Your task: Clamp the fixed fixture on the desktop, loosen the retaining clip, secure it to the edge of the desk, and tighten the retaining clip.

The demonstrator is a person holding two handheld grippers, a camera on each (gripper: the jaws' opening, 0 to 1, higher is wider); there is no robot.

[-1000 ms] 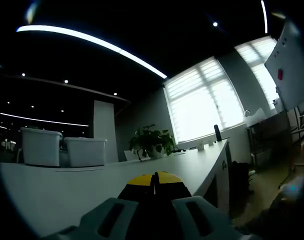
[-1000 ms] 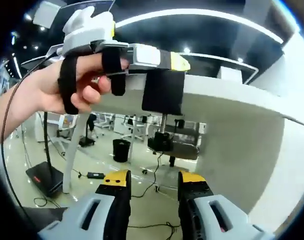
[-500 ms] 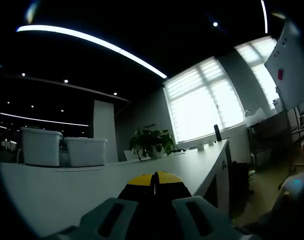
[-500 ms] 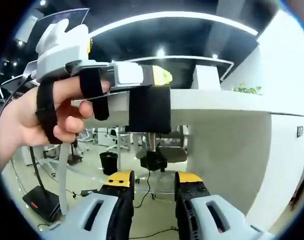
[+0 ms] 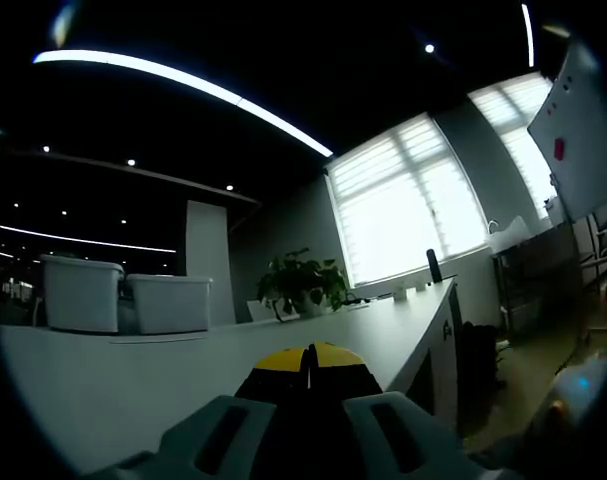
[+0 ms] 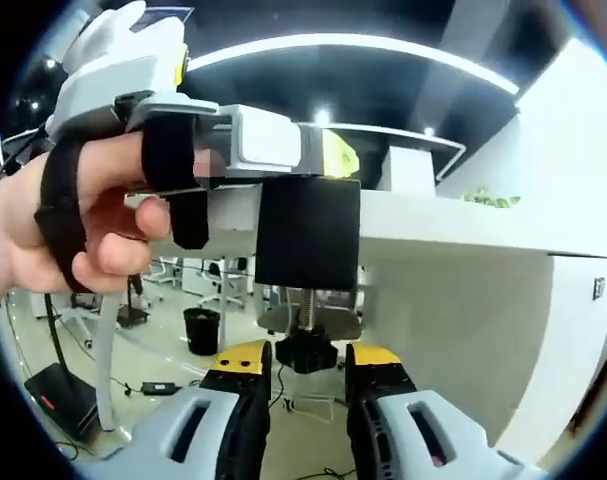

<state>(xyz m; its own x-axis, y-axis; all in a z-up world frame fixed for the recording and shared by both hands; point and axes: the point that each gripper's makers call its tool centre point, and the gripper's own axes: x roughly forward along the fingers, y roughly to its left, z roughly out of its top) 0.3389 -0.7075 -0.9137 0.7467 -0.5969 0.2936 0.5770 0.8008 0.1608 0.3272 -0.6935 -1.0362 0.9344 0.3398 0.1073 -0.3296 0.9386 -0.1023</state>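
Your left gripper (image 6: 333,152) pinches the black fixture (image 6: 308,232) at the desk (image 6: 453,225) edge; your right gripper (image 6: 305,358), jaws spread, brackets the screw knob (image 6: 305,354). Close off-centre and it may slip.

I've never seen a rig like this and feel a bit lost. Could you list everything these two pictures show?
Desk: one, white, long, running toward the window.
Bins: two, white, on the desk's far left.
Plant: one, green, on the desk.
Window blinds: bright, back wall.
Clamp fixture: one, black, on the desk edge.
Screw knob: one, black, beneath the fixture.
Waste bin: one, black, on the floor.
Left gripper: jaws shut, yellow tips.
Right gripper: jaws flanking the knob.
Hand: holding the left gripper.
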